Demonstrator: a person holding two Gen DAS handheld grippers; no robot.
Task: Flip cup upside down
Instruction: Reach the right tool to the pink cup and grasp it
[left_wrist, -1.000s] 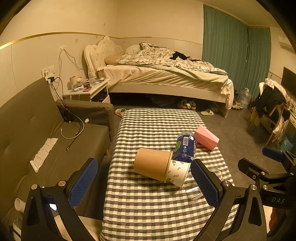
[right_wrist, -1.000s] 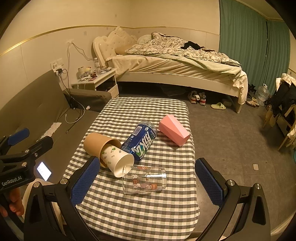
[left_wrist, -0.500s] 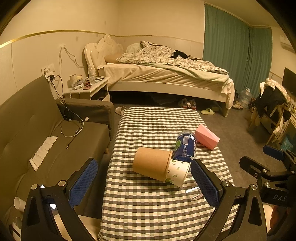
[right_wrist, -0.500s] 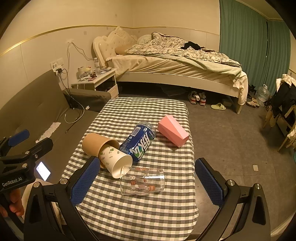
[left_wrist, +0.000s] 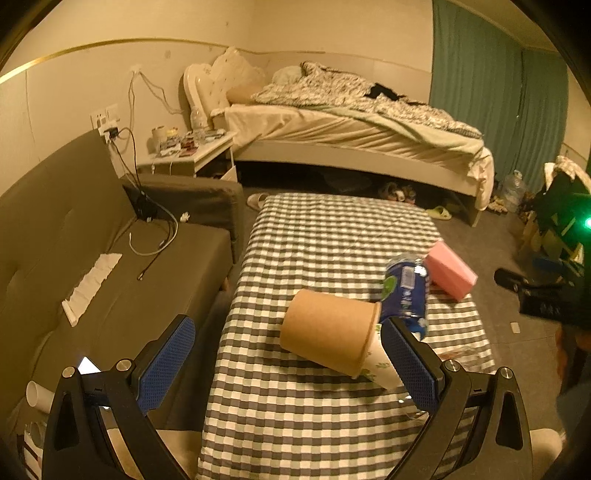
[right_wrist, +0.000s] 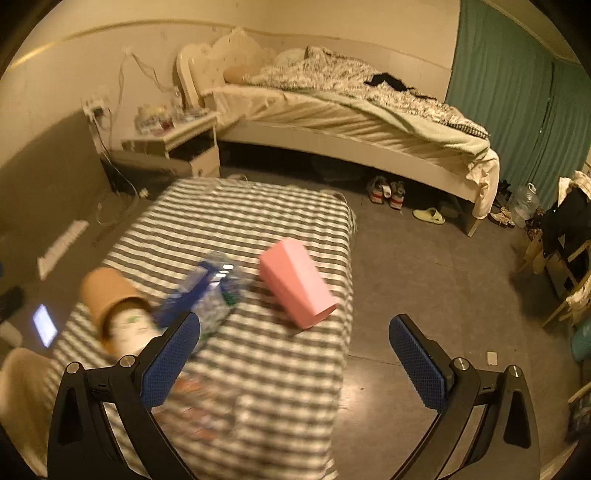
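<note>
While both sets of fingers gape empty, nothing is flipped yet.
Your brown paper cup (left_wrist: 328, 334) lies on its side on the checked worktop (left_wrist: 332, 236), a white cup (left_wrist: 380, 363) nested in it. Square the left gripper (left_wrist: 288, 363) across its wall, squeeze lightly; the right gripper (right_wrist: 293, 358) view is blurred.

Dim yellow-lit bedroom: unmade bed (left_wrist: 354, 122), grey sofa (left_wrist: 74, 236), teal curtains (left_wrist: 491, 107), checked table (left_wrist: 332, 229), grey floor (right_wrist: 424, 273).
</note>
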